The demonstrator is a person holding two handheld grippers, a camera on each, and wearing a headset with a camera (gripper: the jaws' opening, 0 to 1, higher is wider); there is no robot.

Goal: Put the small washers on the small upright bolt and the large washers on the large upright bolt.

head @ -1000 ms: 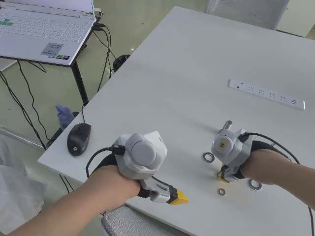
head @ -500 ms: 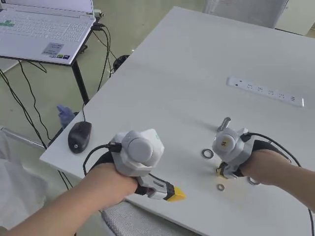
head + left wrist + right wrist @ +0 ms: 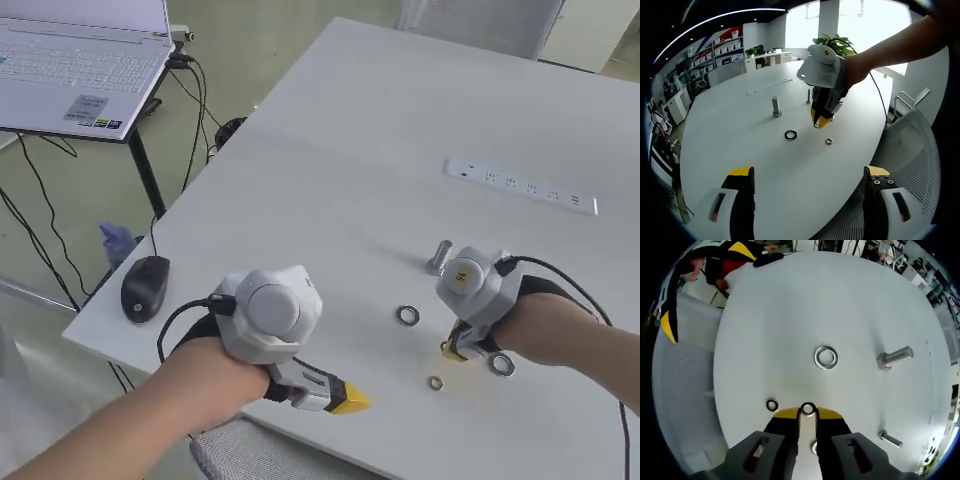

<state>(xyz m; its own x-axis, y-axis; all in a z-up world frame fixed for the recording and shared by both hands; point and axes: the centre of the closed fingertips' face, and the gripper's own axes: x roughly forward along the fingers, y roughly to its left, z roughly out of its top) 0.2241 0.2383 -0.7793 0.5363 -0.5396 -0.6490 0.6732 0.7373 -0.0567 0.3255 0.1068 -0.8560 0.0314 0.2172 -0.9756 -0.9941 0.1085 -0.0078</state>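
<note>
Right gripper (image 3: 808, 415), jaws nearly together, pinches a small silver ring washer (image 3: 808, 409) between its yellow tips, close over the white table (image 3: 790, 315). A second small washer (image 3: 772, 405) and a large silver washer (image 3: 826, 357) lie flat nearby. The large upright steel bolt (image 3: 895, 357) and the small upright bolt (image 3: 889, 438) stand apart. Left gripper (image 3: 808, 172) gapes wide, holding nothing.

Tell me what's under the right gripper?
A small washer is pinched at the right gripper's tips on the white table. A second washer peeks through the gap; the jaws cover most of it.

bright daylight | windows (image 3: 865, 20) blown out | soft shadows — faint | fisheye edges bent, centre sharp
</note>
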